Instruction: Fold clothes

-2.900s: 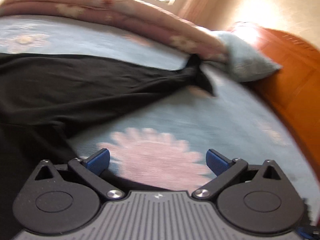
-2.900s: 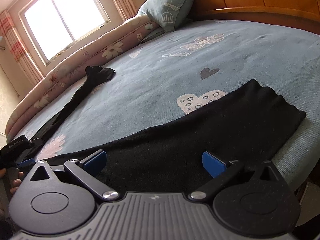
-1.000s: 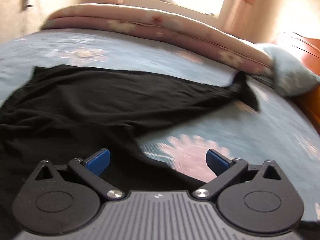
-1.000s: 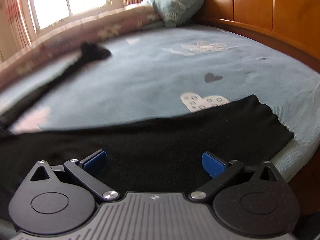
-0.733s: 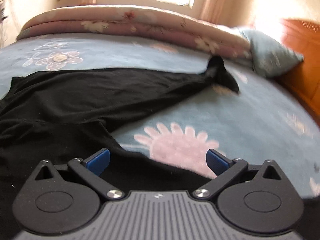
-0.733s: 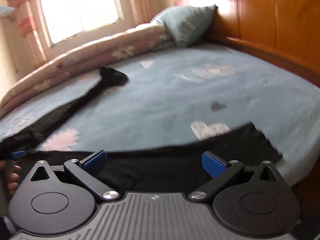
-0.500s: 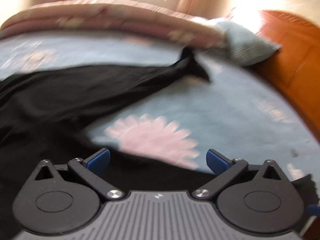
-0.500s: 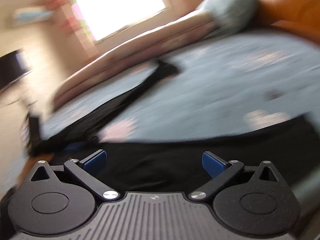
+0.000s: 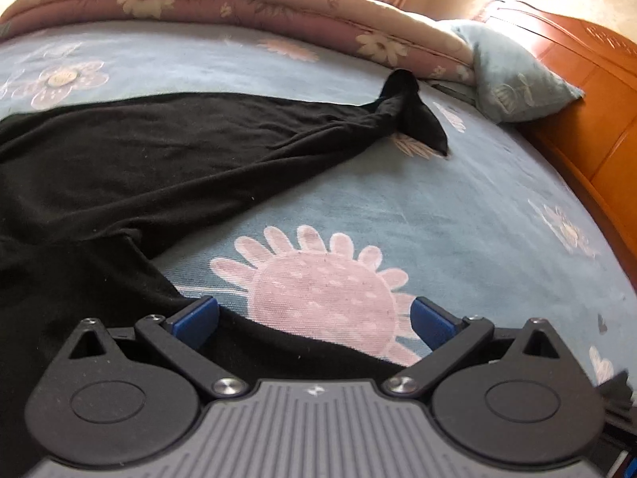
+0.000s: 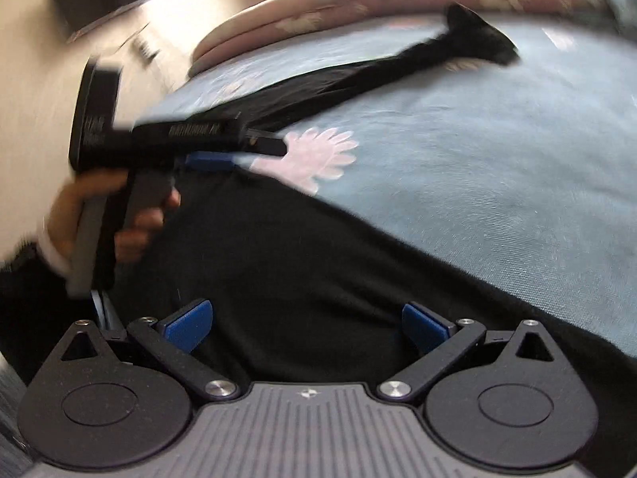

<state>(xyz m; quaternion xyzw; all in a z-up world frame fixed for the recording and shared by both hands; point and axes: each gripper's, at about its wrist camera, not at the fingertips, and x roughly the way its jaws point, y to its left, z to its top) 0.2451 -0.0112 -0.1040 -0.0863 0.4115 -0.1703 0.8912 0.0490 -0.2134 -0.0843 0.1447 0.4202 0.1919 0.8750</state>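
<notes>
Across blue bed (image 9: 477, 207): black garment (image 9: 159, 159) spread flat for folding; left gripper (image 9: 314, 316) and right gripper (image 10: 306, 318) both released, poised above near edge, lower frame.

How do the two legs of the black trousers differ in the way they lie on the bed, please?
The far leg runs away across the bed toward the folded quilt, and its cuff is twisted and bunched. The near leg lies crosswise right under the right gripper and looks flatter; its cuff is out of view. Both are black and rest on the blue sheet.
</notes>
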